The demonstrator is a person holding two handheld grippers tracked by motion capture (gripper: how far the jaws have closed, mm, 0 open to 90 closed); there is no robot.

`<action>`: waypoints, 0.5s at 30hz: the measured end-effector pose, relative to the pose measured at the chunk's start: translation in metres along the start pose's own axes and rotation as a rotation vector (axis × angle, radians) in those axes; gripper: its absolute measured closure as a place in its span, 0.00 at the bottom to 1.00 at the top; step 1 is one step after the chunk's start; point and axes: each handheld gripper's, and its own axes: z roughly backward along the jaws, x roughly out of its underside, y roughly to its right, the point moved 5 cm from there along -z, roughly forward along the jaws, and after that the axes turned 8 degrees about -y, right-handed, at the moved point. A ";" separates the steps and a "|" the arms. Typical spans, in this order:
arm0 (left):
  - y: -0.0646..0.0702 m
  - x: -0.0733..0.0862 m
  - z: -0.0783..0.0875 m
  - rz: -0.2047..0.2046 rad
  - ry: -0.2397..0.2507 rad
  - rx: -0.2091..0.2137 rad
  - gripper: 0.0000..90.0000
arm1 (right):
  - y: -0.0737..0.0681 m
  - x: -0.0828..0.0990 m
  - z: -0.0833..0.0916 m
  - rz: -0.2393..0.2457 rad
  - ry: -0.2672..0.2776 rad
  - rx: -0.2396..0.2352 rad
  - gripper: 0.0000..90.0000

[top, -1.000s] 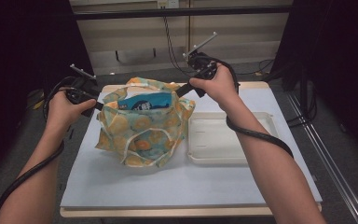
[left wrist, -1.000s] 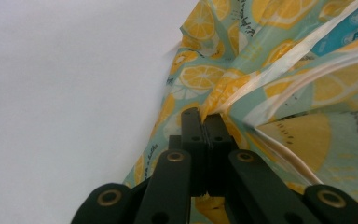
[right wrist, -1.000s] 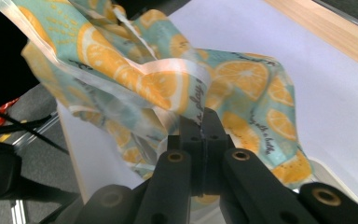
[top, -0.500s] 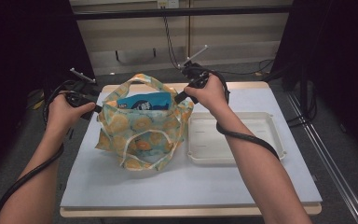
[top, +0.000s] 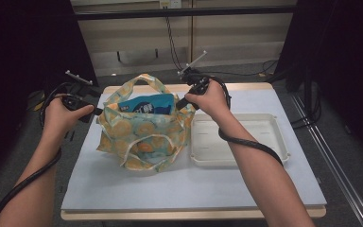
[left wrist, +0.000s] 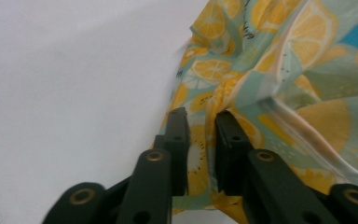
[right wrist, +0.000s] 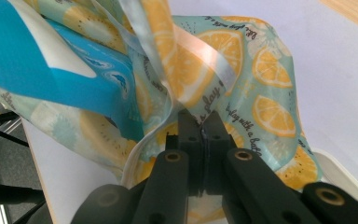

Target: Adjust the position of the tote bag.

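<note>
White table (top: 123, 189), right claw (right wrist: 204, 123) clamping lemon-print bag (top: 144, 135), left claw (left wrist: 200, 122) just parted, blue packet (top: 146, 103) half hidden.

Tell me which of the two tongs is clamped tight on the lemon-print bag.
The right tongs: jaws pressed together on the bag rim. The left tongs have just been opening, a gap around the fabric.

A pale teal bag (top: 144, 135) printed with orange and yellow lemon slices and small black lettering is seen, trimmed with whitish handles. A bright blue packet (top: 147, 103) with white marks is held inside. The tray (top: 274, 142) is cream, the table (top: 194, 184) white, wood-edged.
</note>
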 end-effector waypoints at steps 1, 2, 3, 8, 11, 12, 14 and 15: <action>0.001 0.000 0.005 -0.020 -0.008 -0.010 0.80 | 0.000 0.000 0.001 -0.002 0.002 0.001 0.99; 0.002 0.000 0.007 -0.023 0.005 -0.020 0.76 | 0.000 0.000 0.001 0.000 0.002 0.002 0.99; 0.003 -0.001 0.013 -0.030 0.019 -0.025 0.72 | 0.000 0.000 0.002 -0.002 0.003 0.001 0.99; 0.013 -0.004 0.033 -0.094 0.030 -0.051 0.63 | 0.000 0.001 0.005 -0.004 0.009 0.006 0.99; 0.019 -0.004 0.042 -0.129 0.042 -0.044 0.54 | 0.000 0.002 0.007 -0.001 0.004 0.005 0.98; 0.020 -0.003 0.045 -0.127 0.050 -0.043 0.54 | 0.000 0.002 0.007 -0.004 0.000 0.008 0.98; 0.020 0.000 0.048 -0.149 0.018 -0.069 0.52 | -0.001 0.002 0.009 0.000 0.003 0.013 0.98; 0.021 0.001 0.048 -0.154 0.019 -0.066 0.50 | -0.003 0.003 0.010 -0.003 -0.001 0.010 0.98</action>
